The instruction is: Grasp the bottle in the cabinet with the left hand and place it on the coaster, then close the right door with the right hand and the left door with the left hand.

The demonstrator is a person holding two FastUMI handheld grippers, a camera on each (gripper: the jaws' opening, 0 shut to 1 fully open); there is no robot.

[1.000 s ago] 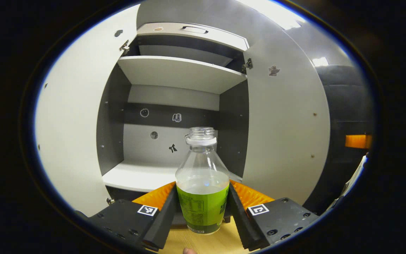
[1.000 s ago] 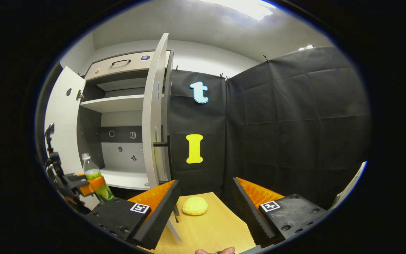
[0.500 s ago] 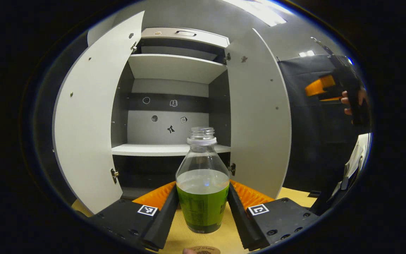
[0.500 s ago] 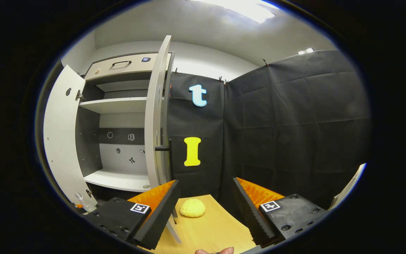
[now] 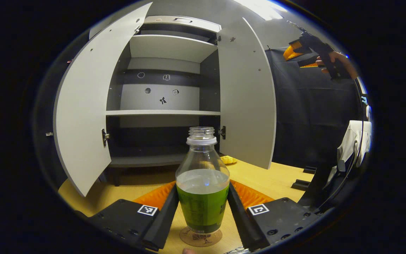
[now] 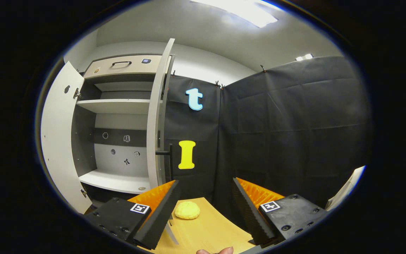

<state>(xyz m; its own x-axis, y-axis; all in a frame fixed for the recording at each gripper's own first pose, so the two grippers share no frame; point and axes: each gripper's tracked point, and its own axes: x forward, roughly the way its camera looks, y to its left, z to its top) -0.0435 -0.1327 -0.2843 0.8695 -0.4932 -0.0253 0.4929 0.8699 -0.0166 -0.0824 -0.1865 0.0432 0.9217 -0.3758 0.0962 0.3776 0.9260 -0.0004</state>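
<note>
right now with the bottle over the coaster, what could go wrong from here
1. The bottle has no cap and is part full, so a tilt or bump as the left gripper opens could spill it.
2. Only part of the coaster shows under the bottle, so it may land off-centre.
3. Both cabinet doors stand wide open; the right gripper must not knock the yellow object near the right door.

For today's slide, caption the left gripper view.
Left gripper holds the bottle over the coaster.
</note>
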